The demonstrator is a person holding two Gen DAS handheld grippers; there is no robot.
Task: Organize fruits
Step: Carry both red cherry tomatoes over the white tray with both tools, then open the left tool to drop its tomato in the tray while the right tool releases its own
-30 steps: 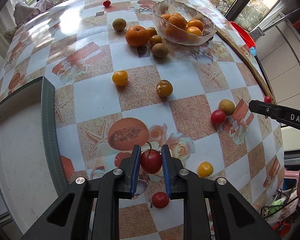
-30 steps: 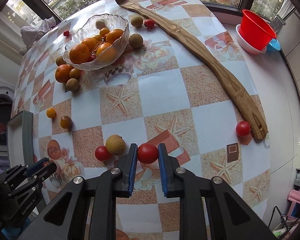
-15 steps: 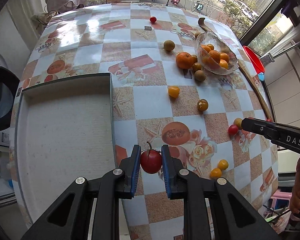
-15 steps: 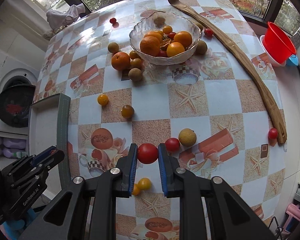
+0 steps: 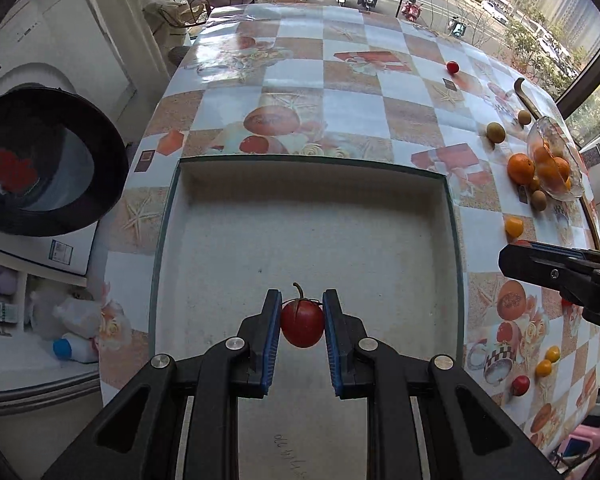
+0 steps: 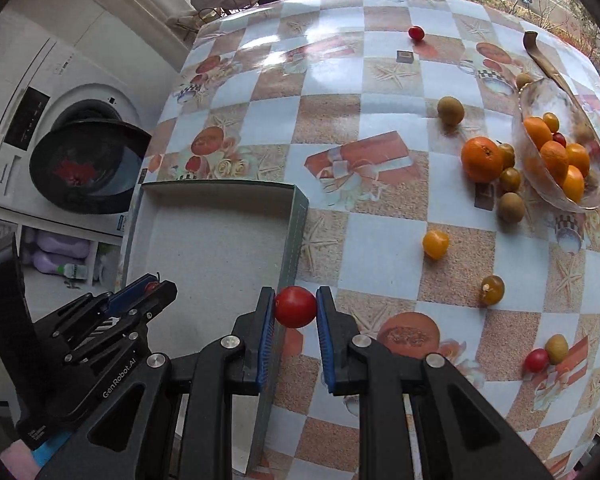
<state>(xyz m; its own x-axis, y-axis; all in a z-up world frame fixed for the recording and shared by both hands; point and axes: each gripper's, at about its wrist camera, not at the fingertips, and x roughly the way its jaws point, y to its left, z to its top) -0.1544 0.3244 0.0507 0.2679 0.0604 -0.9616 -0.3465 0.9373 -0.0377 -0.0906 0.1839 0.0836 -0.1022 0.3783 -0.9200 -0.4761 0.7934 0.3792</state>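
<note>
Left tool is clenched on a dark red stemmed tomato, hanging over the near part of the shallow grey-rimmed rectangular tray. Right tool grips a round bright red cherry tomato, sitting right above the tray's right rim, not yet inside.

Step in hand, as I read it: drop both red ones into the tray. To do it well: lower the left tool close to the tray floor before letting go (round fruit will roll), and let the stem point up. The right tool should shift leftward past the rim first, or the tomato may bounce off the wall onto the checkered fruit-print counter. Keep the two tools apart; they are near each other.

Counts, right wrist view:
- red tomatoes loose on the counter: two, one far, one near right; plus two held
- yellow or amber small tomatoes loose: two
- large loose orange beside the clear glass bowl: one
- brownish-green round fruits on the counter: at least six
- bowl contents: about four oranges plus small ones, exact number unclear
- trays: one, nothing seen in it
</note>
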